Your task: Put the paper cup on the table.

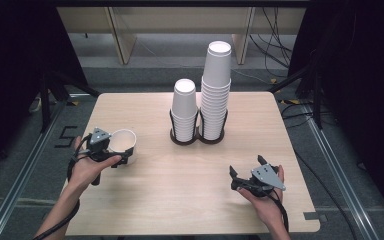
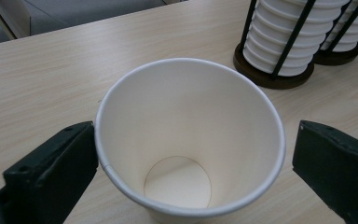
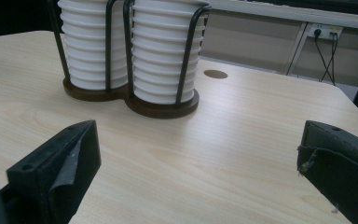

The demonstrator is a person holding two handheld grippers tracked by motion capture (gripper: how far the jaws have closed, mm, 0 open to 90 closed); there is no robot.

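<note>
A single white paper cup (image 1: pixel 125 143) stands upright and empty near the table's left edge. My left gripper (image 1: pixel 119 149) is open, its two black jaws flanking the cup (image 2: pixel 191 121) at rim height. The left jaw sits at the rim; a small gap shows at the right one. My right gripper (image 1: pixel 246 166) rests low over the front right of the table, open, with only bare wood between its jaws (image 3: pixel 198 154). Two stacks of white cups stand in a dark two-ring holder (image 1: pixel 197 138) at the table's centre back: a short stack (image 1: pixel 185 112) and a taller stack (image 1: pixel 216 90).
The light wooden table (image 1: pixel 180 195) has rounded corners, with grey floor beyond every edge. The holder's black wire uprights (image 3: pixel 186 56) rise around both stacks (image 2: pixel 279 37). Behind the table are cables and wooden legs on the floor.
</note>
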